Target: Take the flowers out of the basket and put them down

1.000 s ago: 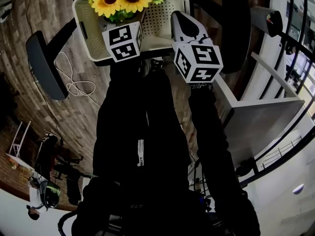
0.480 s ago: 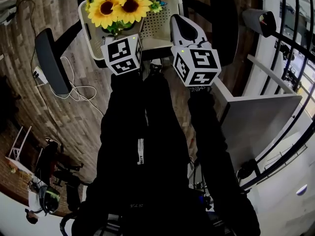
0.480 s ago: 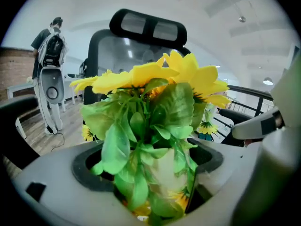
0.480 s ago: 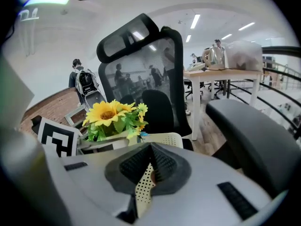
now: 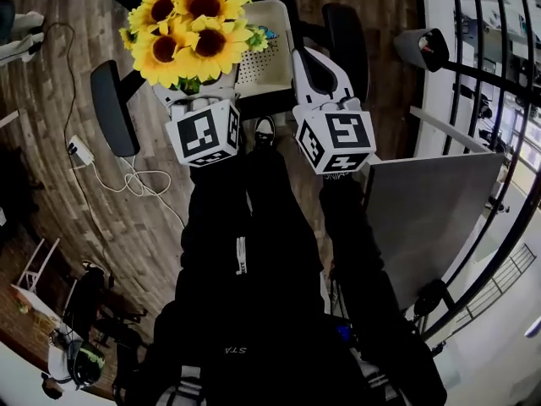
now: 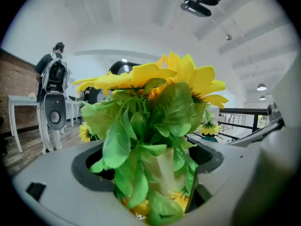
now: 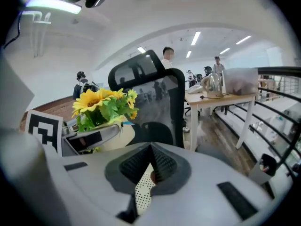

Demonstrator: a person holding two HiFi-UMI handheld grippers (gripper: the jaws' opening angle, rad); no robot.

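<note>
A bunch of yellow sunflowers [image 5: 190, 32] with green leaves stands upright in my left gripper [image 5: 200, 93], whose jaws are shut on the wrapped stems [image 6: 164, 171]. The blooms are raised above the white perforated basket [image 5: 264, 53], which they partly hide in the head view. My right gripper [image 5: 311, 57] is at the basket's right side, shut on its perforated wall [image 7: 140, 197]. The right gripper view also has the flowers [image 7: 101, 105] at left, above the left gripper's jaw.
The basket rests on a black office chair with armrests [image 5: 114, 117] on both sides. A white cable [image 5: 127, 176] lies on the wood floor at left. A grey tabletop [image 5: 423, 218] and a black railing stand at right. People and a desk [image 7: 221, 98] are farther off.
My left gripper has lifted the sunflowers up out of the basket and toward the head camera. The right gripper has kept its hold on the basket wall.
</note>
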